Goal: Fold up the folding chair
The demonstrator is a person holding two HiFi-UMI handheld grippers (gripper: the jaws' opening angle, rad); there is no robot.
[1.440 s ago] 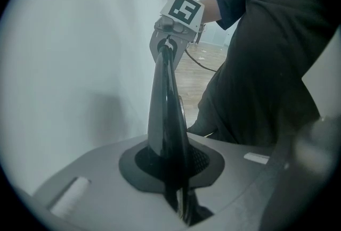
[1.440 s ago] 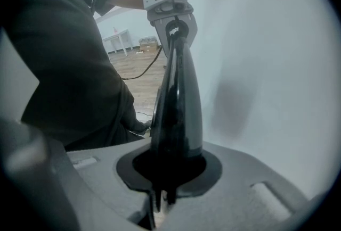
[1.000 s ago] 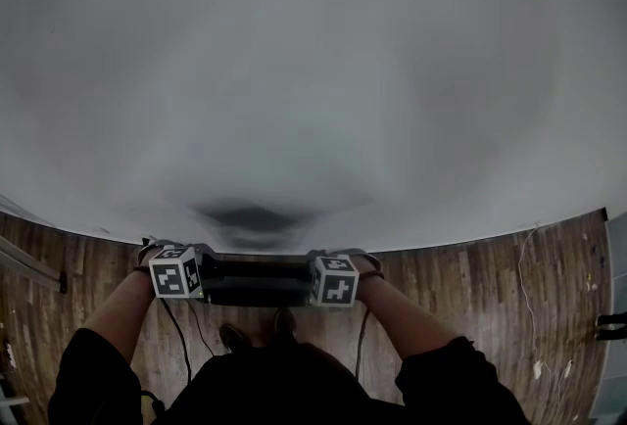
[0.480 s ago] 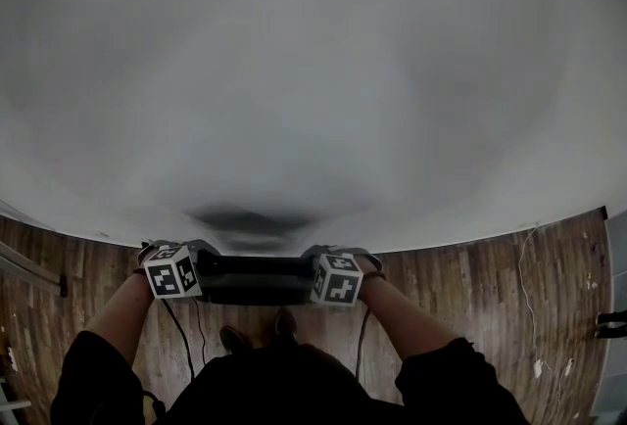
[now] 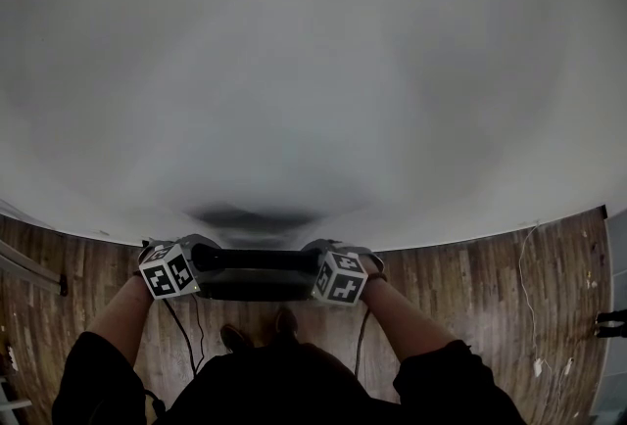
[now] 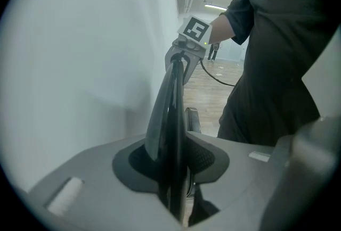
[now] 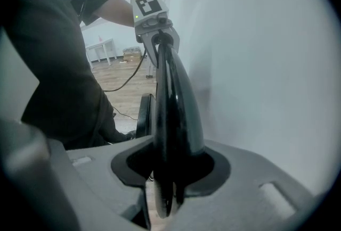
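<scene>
Head view: the folding chair (image 5: pixel 257 273), already flat, stands at 6 o'clock against the wall (image 5: pixel 313 70), tipped a shade nearer it than a second ago (folding looks done; only letting go remains).

Left gripper view: the left tongs (image 6: pixel 176 182) have just been opening and sit loose around the chair's 9 o'clock end.

Right gripper view: the right tongs (image 7: pixel 165 171) do likewise at 3 o'clock.

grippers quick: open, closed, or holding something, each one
Left gripper: open, jaws just been opening, chair's edge between them.
Right gripper: open, jaws just been opening, same edge between them.
</scene>
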